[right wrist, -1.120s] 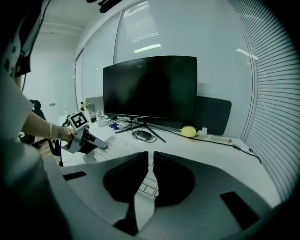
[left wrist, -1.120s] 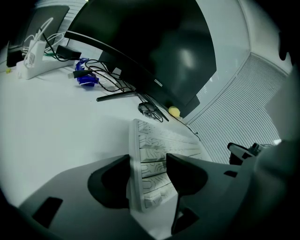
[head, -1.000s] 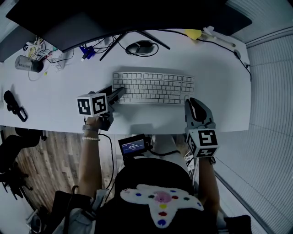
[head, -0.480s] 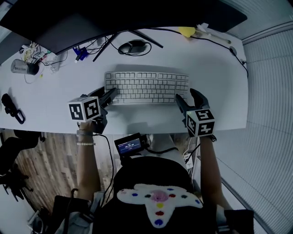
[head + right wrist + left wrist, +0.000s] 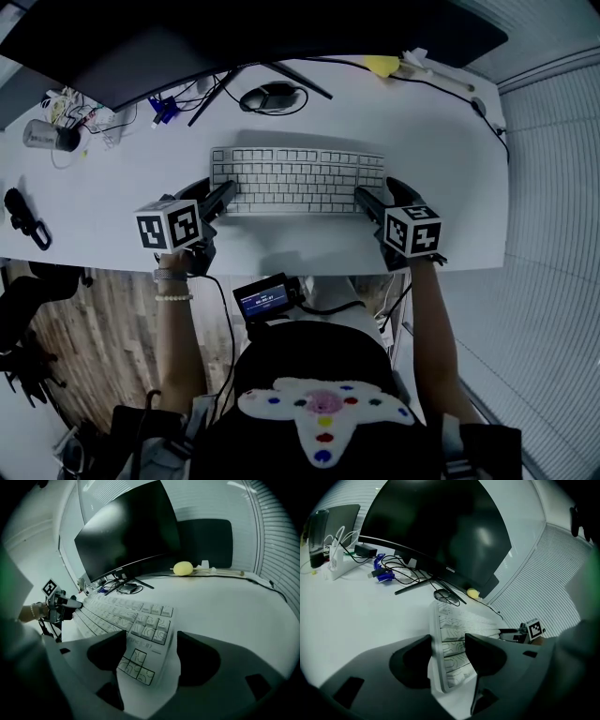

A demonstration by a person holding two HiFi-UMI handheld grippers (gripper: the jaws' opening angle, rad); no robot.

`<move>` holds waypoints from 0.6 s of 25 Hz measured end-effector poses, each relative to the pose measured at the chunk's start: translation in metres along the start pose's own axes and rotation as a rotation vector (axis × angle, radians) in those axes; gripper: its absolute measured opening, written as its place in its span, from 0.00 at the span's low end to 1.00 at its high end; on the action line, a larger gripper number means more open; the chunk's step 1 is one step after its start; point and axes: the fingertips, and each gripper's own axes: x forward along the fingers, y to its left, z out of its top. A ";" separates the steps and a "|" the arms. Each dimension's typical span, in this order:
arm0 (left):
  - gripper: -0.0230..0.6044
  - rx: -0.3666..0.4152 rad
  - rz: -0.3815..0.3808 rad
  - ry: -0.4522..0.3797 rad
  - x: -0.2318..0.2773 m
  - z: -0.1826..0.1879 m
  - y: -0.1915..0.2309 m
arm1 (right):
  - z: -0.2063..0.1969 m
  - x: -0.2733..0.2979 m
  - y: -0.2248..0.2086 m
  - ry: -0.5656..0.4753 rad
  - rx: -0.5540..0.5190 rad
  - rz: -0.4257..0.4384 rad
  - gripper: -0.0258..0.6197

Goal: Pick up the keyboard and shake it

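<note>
Head view looks down on both tools at the near edge of the counter (image 5: pixel 112 230). The left gripper (image 5: pixel 223 195) has its fingers (image 5: pixel 410 660) clenched on the left short end of the keyboard (image 5: pixel 298 178), one finger on the key side and one on the under side. The right gripper (image 5: pixel 377 195) is at the front right corner. Its fingers (image 5: pixel 201 660) stand apart with the arrow keys between them, and the gap looks wider than the board is thick, so I judge this side released. The keyboard lies across the counter between the two tools; whether its left end is off the surface I cannot tell.

Such a scene fits the right side closing for a lift, and equally the right side opening with the board set down. For both, the same care holds: a long thin board should hang in the air only when both ends are pinched firmly, because one end alone lets it twist and slip. Any shake should be short and level, away from the mouse (image 5: pixel 265 97) and its cable.

The long axis runs from left to right, parallel to the front edge of the counter. The keys face up, the arrow-key corner is toward the person, and the far long edge looks to the monitor (image 5: pixel 234 28) behind.
</note>
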 end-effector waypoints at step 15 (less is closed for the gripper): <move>0.42 0.016 0.032 -0.004 -0.001 0.001 -0.001 | -0.001 0.006 0.002 0.038 0.151 0.171 0.54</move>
